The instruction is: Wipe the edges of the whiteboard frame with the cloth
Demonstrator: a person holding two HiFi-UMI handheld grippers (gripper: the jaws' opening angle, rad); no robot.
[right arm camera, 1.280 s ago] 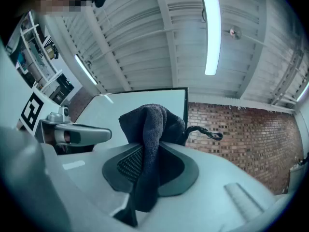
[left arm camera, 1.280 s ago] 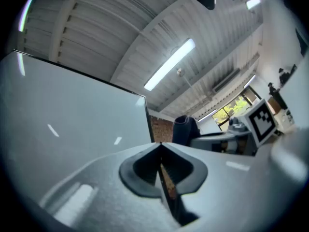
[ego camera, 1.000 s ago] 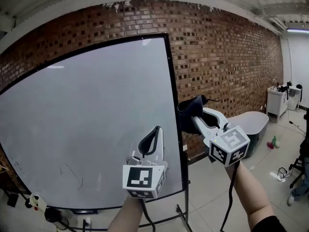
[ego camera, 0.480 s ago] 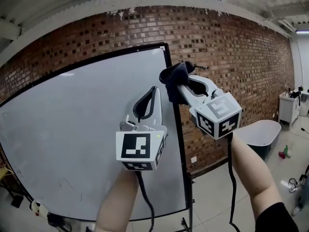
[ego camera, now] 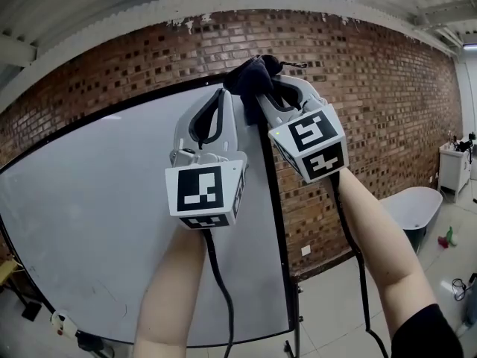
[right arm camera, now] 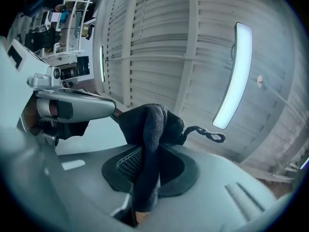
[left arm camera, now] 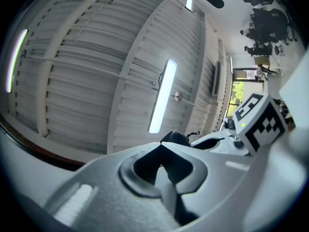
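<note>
in the head view both grippers are held high in front of a whiteboard [ego camera: 104, 222] that stands before a brick wall [ego camera: 365, 103]. the whiteboard frame [ego camera: 273, 200] is seen as a thin black border, with its right edge running down just beside the right forearm.

the right gripper [ego camera: 262, 88] is clamped on a dark cloth [ego camera: 248, 79]. in the right gripper view the cloth [right arm camera: 150, 129] is seen pinched between the ribbed pads of the right gripper [right arm camera: 145, 151], the jaws being drawn in tight against the fabric. a bunched fold is pushed out past the tips, and a short twisted loop [right arm camera: 205, 133] hangs off its right side. in the head view the cloth is placed over the top right corner of the frame; whether it is pressed against the frame cannot be told.

the left gripper [ego camera: 216, 99] is held just left of the right one, over the white surface near the same corner. in the left gripper view the jaws of the left gripper [left arm camera: 161, 144] are seen brought fully together at the tips, with nothing held between them; the cloth [left arm camera: 176, 138] is seen just beyond.

long ceiling lights [left arm camera: 161, 95] are seen above in both gripper views. a white tub [ego camera: 411, 203] is seen on the floor at the far right.
</note>
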